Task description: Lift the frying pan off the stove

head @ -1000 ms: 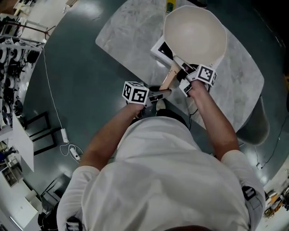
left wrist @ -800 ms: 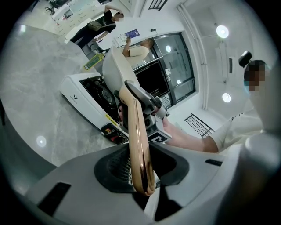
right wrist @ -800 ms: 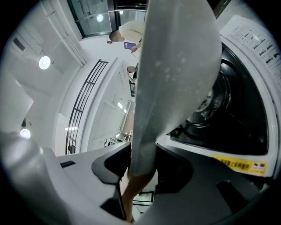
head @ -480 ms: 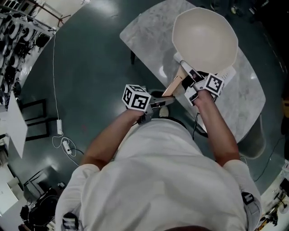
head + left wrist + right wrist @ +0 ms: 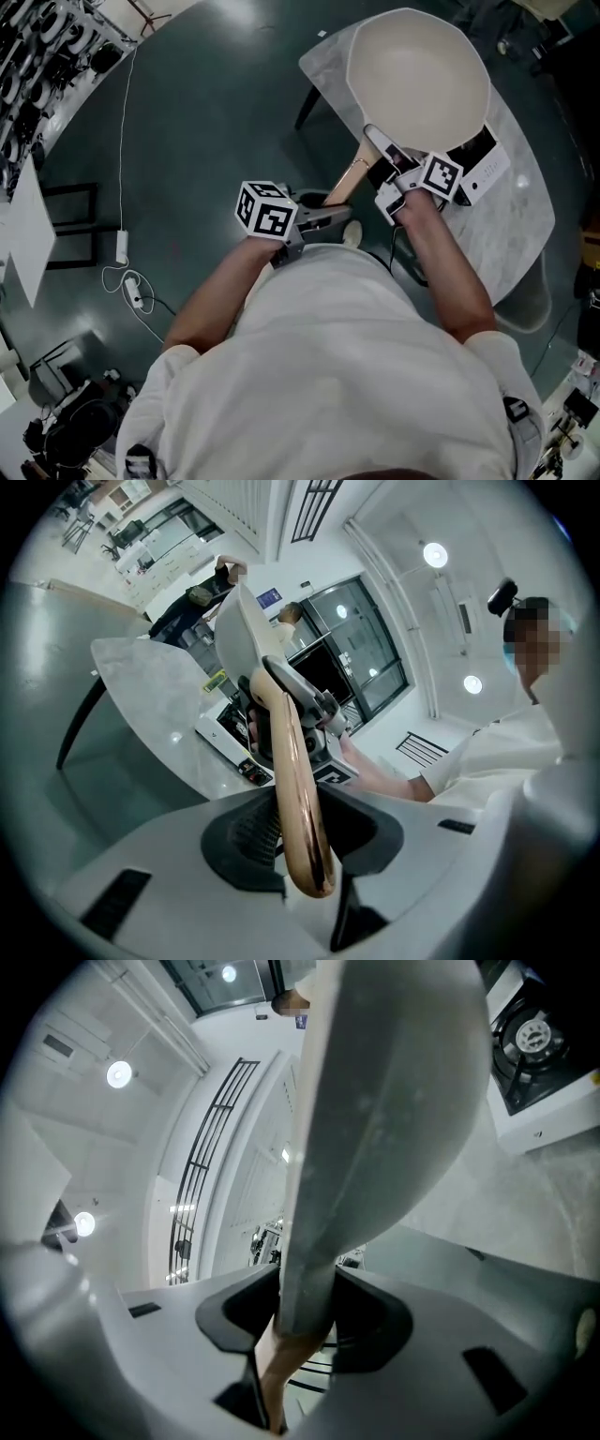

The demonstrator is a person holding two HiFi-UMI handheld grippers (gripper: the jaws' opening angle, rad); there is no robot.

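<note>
Cream-white and round, the frying pan (image 5: pixel 417 80) hangs in the air over one end of a pale marble counter (image 5: pixel 530 220). We hold it by its handle with a gripper in each hand. From the head view it covers most of the white stove (image 5: pixel 486 171), whose black top shows only at the pan's near edge.

Our left gripper (image 5: pixel 326 221) has the far, free end of the handle (image 5: pixel 345 183), which is shiny copper-coloured metal. In the left gripper view, the dark fingers (image 5: pixel 239 841) are clamped on either side of that copper bar (image 5: pixel 302 799), and the bar runs up and away to the pan (image 5: pixel 242 639).

Our right gripper (image 5: pixel 389 171) grips nearer the pan, where the handle turns pale grey and joins the pan's wall. In the right gripper view, its fingers (image 5: pixel 375 1321) press on that grey neck, with the copper part (image 5: pixel 281 1372) showing below them. The pan's underside (image 5: pixel 394 1101) fills the middle of that view. The stove (image 5: pixel 539 1063) sits apart from it at the upper right, resting on the counter, with its round burner uncovered.
</note>
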